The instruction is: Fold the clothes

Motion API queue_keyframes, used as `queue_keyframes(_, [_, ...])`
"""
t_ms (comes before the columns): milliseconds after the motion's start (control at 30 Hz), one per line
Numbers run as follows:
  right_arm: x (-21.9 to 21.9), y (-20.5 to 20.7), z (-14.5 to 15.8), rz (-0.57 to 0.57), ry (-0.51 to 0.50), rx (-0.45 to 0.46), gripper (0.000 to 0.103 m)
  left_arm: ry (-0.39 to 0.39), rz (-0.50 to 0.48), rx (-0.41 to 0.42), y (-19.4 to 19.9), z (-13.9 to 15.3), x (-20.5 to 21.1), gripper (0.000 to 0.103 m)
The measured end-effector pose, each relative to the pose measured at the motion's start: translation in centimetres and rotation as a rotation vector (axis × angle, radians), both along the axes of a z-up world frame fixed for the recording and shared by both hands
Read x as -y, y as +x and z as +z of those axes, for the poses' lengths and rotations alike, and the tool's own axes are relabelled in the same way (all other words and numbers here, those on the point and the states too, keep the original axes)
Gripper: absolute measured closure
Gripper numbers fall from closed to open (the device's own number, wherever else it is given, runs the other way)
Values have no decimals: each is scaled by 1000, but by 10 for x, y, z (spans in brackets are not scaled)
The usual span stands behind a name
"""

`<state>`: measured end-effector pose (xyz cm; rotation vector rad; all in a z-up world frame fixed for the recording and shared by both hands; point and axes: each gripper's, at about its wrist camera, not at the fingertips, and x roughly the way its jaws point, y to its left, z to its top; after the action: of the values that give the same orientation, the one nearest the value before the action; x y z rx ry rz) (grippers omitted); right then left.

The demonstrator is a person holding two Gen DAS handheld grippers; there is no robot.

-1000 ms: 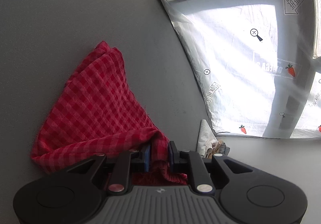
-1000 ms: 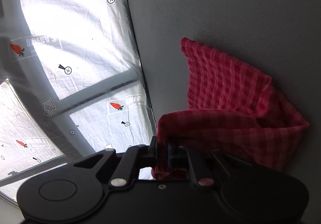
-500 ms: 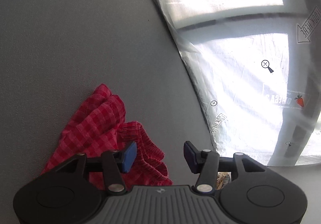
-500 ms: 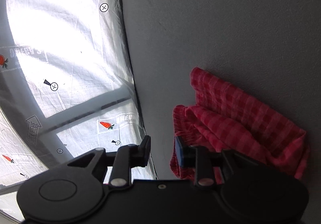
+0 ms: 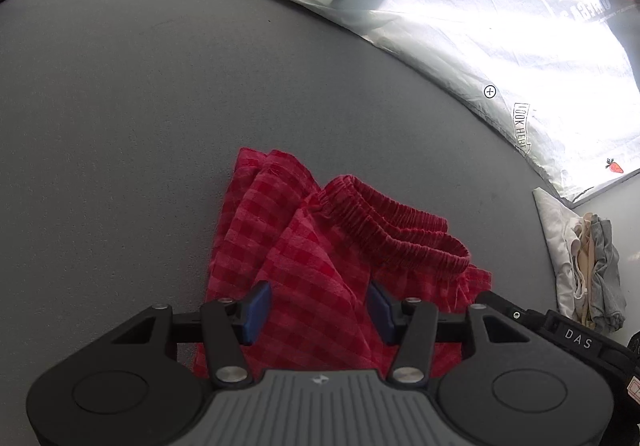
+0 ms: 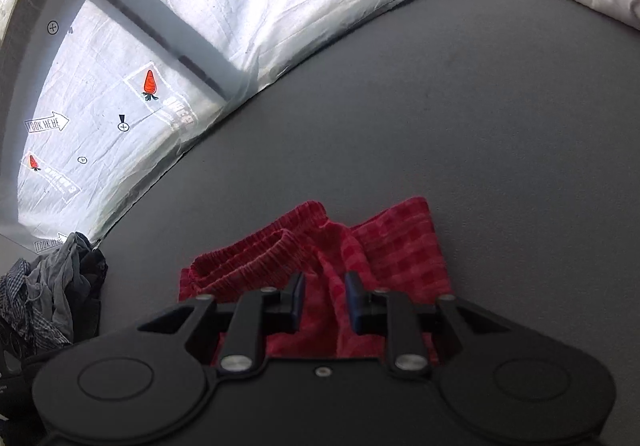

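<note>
Two grippers hover low over one red checked cotton garment with a gathered elastic waistband (image 5: 320, 258), which lies bunched on the grey felt-like table surface (image 5: 160, 86), roughly at its middle and near the crinkled white printed sheet (image 5: 520, 46) along the far edge. The left gripper (image 5: 316, 310) has its blue-padded jaws spread wide, holding nothing, the checked cloth showing between them. The right gripper (image 6: 324, 300) is parted more narrowly, astride a raised ridge of the fabric; whether the pads touch that ridge is hard to say, but they are not clamped on it. The garment looks only loosely doubled over, waistband (image 5: 400, 234) humped, so the fold is probably unfinished and a new pinch is likely needed. A pile of pale folded clothes (image 5: 588, 266) waits at one side, and a heap of dark rumpled clothes (image 6: 52, 286) at the other, presumably done and undone stacks.
</note>
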<state>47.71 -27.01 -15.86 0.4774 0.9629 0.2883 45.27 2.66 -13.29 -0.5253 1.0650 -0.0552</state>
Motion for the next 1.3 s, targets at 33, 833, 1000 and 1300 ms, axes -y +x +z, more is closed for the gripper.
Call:
queue_keyframes(33, [-7, 1, 1, 35, -47, 17, 79, 9, -6, 0, 2, -1, 1, 50])
queue_keyframes(833, [-11, 21, -3, 68, -8, 126, 102, -126, 69, 102, 48, -22, -15, 98])
queue_keyframes(1000, [-12, 24, -10, 33, -174, 94, 93, -101, 144, 107, 44, -18, -34, 69])
queue_keyframes(1300, [-12, 2, -17, 31, -299, 69, 31, 33, 110, 101, 23, -10, -42, 25])
